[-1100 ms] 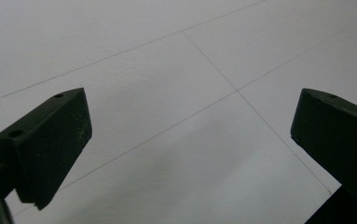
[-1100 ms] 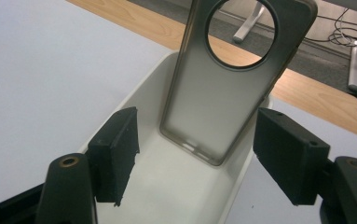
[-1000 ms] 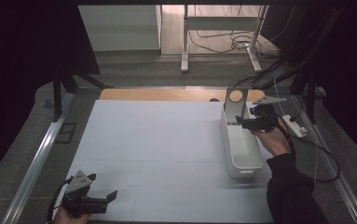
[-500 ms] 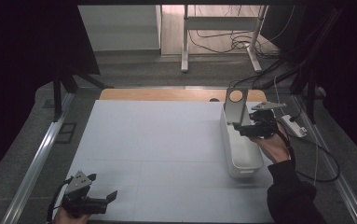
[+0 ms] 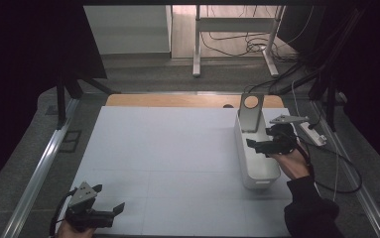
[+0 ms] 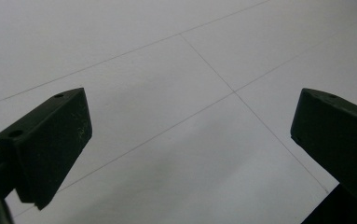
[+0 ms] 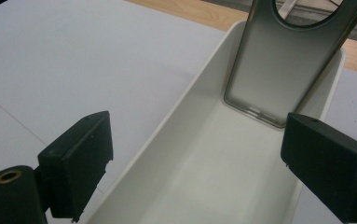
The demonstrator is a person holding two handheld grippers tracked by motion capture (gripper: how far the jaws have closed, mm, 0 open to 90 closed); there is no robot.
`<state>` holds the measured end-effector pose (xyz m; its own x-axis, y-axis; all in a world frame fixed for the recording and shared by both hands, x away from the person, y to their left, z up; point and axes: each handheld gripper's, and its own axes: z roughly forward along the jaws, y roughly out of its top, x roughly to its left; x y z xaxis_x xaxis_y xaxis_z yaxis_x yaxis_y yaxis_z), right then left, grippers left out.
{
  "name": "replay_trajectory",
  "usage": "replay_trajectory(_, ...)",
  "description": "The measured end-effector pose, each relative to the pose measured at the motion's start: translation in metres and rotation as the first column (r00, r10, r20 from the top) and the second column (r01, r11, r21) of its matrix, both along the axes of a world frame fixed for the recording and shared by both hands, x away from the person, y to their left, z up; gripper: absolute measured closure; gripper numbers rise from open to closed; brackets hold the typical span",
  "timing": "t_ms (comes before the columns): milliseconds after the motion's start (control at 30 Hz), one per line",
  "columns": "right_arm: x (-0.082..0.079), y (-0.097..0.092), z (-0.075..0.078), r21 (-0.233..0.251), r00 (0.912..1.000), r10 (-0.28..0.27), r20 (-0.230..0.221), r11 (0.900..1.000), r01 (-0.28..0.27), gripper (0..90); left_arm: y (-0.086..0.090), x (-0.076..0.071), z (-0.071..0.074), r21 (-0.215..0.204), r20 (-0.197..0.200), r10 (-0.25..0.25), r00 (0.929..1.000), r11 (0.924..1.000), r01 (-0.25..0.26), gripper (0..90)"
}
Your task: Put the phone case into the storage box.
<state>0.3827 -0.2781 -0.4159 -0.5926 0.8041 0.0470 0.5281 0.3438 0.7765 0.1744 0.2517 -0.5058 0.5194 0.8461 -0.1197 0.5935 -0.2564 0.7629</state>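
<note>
Metal stand (image 7: 285,65) in white bin (image 7: 213,186), beyond right gripper (image 7: 204,168)

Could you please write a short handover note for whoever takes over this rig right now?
Right tool: open, nothing between its jaws, which have just been opening; it sits over the white bin.
Left tool: open and empty, at the near left of the white mat.
Metal stand: leans upright in the bin's far end.
Done: stand appears placed and released.
Left: probably withdraw the right tool; I see no other loose item on the mat.
</note>
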Motion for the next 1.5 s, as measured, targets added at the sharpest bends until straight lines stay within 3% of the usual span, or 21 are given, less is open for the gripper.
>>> replay_trajectory(333,-0.009,0.002,-0.006,-0.013,0.9998,0.008,-0.017,0.9999,-0.008,4.2,0.001,-0.001,0.0,-0.008,0.003,-0.001,1.0,1.0,0.001,0.0)
replay_trajectory(767,-0.035,-0.002,-0.006,0.006,0.9999,0.006,-0.01,1.0,-0.006,2.2,0.001,-0.001,0.0,-0.007,0.006,0.002,1.0,1.0,-0.001,0.0)
replay_trajectory(1233,-0.063,-0.003,-0.007,-0.032,0.9999,0.001,0.013,0.9995,0.0,0.8,0.001,-0.001,0.0,-0.007,0.006,0.001,1.0,1.0,-0.001,0.0)
replay_trajectory(1500,-0.077,-0.008,-0.007,-0.022,1.0,0.001,0.008,0.9998,-0.001,0.3,0.001,-0.001,0.0,-0.008,0.004,0.001,1.0,1.0,-0.001,0.0)
